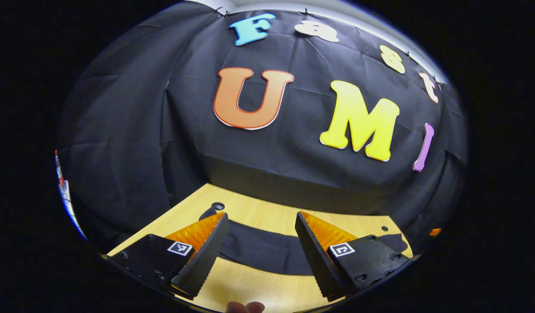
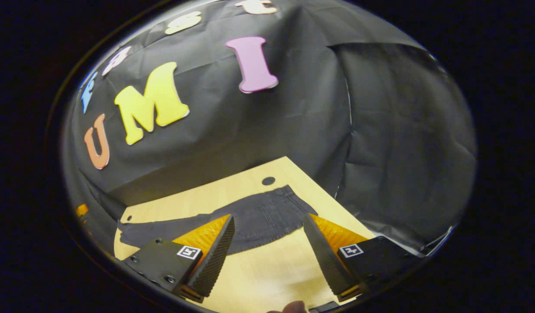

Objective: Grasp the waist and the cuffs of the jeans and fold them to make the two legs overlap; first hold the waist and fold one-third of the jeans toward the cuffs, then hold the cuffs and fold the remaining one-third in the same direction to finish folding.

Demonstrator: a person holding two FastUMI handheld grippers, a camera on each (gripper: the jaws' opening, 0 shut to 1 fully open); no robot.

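Both grippers hovered with jaws wide and empty, left gripper [image 1: 260, 239] and right gripper [image 2: 269, 237], above the pale wooden table [image 2: 267, 274], where the dark charcoal denim jeans [image 2: 258, 221] lay flat at 12 o'clock beyond the fingertips, waist toward 2 o'clock in the right gripper view.

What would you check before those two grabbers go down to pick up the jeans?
1. Jeans lying flat on the table: ok.
2. Left gripper open, nothing between its fingers: ok.
3. Right gripper open and holding nothing: ok.
4. Waist end in view ahead of the right gripper: ok.
5. Fingers touching the jeans yet: not ok, both hang above the table.
6. Legs already overlapped: cannot tell.
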